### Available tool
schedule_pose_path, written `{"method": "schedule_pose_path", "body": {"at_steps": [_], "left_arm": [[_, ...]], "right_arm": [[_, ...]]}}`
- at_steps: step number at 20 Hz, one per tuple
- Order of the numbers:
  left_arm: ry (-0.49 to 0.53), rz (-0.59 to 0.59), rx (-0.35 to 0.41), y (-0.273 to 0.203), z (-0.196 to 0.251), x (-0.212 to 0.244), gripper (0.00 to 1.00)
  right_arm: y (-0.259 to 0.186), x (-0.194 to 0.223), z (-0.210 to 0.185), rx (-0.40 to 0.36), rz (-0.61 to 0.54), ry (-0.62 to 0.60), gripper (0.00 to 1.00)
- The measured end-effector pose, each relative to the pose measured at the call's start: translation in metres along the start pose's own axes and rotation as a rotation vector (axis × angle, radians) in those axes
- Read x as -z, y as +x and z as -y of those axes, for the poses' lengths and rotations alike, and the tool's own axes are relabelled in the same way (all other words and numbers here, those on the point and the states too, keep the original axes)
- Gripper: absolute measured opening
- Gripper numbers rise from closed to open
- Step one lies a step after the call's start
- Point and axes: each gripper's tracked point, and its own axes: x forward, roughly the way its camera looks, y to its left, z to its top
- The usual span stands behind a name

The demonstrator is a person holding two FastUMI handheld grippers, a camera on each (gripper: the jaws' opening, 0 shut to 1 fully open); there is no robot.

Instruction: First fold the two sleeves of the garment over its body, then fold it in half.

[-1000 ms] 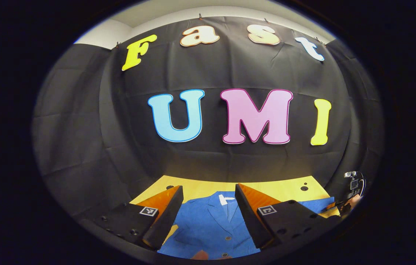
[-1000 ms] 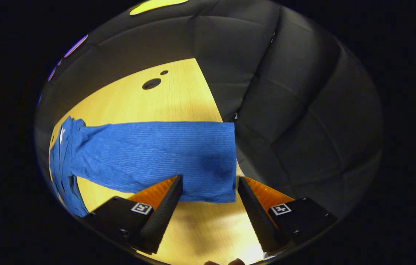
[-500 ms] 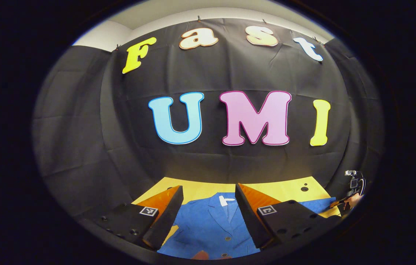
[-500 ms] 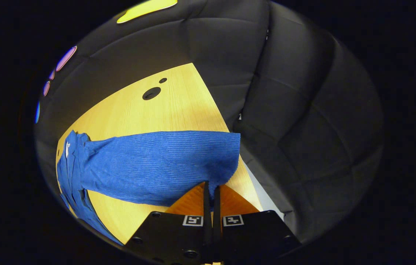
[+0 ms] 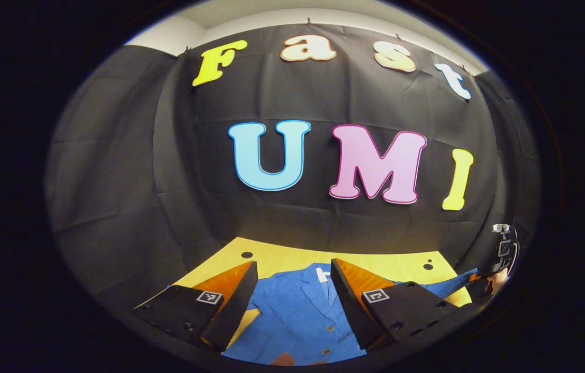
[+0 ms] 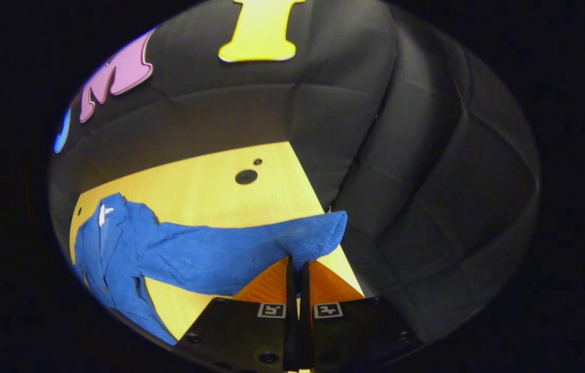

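Observation:
A blue buttoned garment (image 5: 300, 321) lies collar-away on the yellow table (image 5: 282, 258). My left gripper (image 5: 292, 272) hovers open above its chest, nothing between the fingers. In the right gripper view the garment's body (image 6: 111, 259) lies at the left and one long sleeve (image 6: 230, 254) stretches to the table's right edge. My right gripper (image 6: 297, 261) is shut on the sleeve's cuff end (image 6: 316, 238), which is lifted off the table and bunched. Far right in the left gripper view, the right gripper (image 5: 499, 259) and the hand holding it show small, with the raised sleeve (image 5: 453, 282).
Black cloth walls close the booth behind and on both sides. The table has round dark holes (image 6: 246, 176) near its back right corner and one (image 5: 246, 255) at the back left. The table's right edge (image 6: 318, 194) runs just past the cuff.
The right gripper closed on the sleeve cuff, then lifted it, so the sleeve now rises and bunches. The left gripper stayed open and shifted slightly, showing more table.

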Motion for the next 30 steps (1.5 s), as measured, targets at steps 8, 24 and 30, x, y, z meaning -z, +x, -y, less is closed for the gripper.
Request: {"method": "schedule_pose_path", "body": {"at_steps": [8,24,30], "left_arm": [[-0.037,0.024,0.064,0.0,-0.102,0.006,0.81],[-0.018,-0.04,-0.139,0.021,-0.272,0.062,0.81],[-0.089,-0.19,-0.216,0.031,-0.299,0.12,0.81]], "right_arm": [[-0.167,-0.043,-0.128,-0.019,0.217,-0.128,0.04],[-0.136,0.04,-0.576,-0.574,0.023,-0.189,0.04],[-0.086,0.128,-0.627,-0.631,-0.146,-0.22,0.05]]}}
